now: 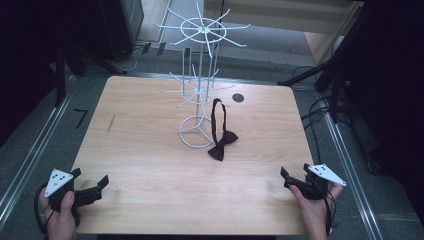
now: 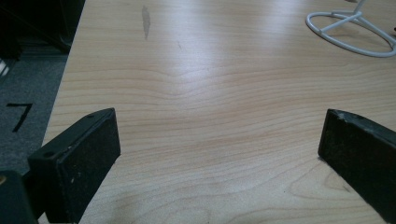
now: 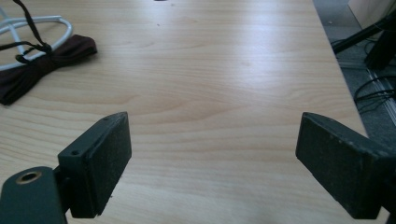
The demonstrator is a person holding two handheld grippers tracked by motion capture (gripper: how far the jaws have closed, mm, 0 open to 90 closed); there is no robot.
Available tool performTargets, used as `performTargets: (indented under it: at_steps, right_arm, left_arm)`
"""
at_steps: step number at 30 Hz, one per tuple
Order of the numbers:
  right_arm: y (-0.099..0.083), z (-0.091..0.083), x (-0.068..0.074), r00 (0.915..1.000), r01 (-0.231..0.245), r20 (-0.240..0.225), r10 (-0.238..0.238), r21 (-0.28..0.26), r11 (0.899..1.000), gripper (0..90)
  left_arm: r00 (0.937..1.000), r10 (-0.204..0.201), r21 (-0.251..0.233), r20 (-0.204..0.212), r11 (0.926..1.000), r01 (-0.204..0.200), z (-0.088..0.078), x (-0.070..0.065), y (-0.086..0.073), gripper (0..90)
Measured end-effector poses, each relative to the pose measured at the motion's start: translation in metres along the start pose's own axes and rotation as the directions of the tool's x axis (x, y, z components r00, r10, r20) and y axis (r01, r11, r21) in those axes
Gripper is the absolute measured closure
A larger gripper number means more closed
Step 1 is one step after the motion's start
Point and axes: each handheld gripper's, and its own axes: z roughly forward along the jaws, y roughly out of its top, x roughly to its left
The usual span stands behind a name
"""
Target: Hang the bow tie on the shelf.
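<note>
Two grippers sit at the near corners of the table (image 1: 150,165), the left gripper (image 1: 102,184) and the right gripper (image 1: 285,176), each with its jaws spread wide and nothing between them. The work looks to be at its start: a dark maroon bow tie (image 1: 223,145) lies flat by the ring base of a white wire display stand (image 1: 199,85), its thin black strap looped up against the stand's post, well apart from both grippers. Judging by this, the next move calls for the right gripper, the nearer one, to reach in toward the soft fabric bow or its slim strap and pinch it cleanly off the smooth pale wood. The stand's thin spoke-like hooks look light and easily knocked.
</note>
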Motion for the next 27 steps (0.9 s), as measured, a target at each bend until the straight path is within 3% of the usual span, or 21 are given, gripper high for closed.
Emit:
performTargets:
  at_steps: [12, 27]
  right_arm:
    - [-0.017, -0.016, -0.025, 0.9988, -0.029, 0.038, 0.029, 0.007, 1.0, 11.5]
    - [-0.029, -0.031, -0.039, 0.9968, -0.064, 0.048, 0.064, 0.011, 0.998, 11.6]
  left_arm:
    - [1.0, 0.0, 0.0, -0.006, 1.0, 0.0, 0.0, 0.0, 0.0, 0.0]
    - [1.0, -0.004, 0.004, -0.005, 1.0, 0.004, 0.0, 0.001, 0.0, 0.0]
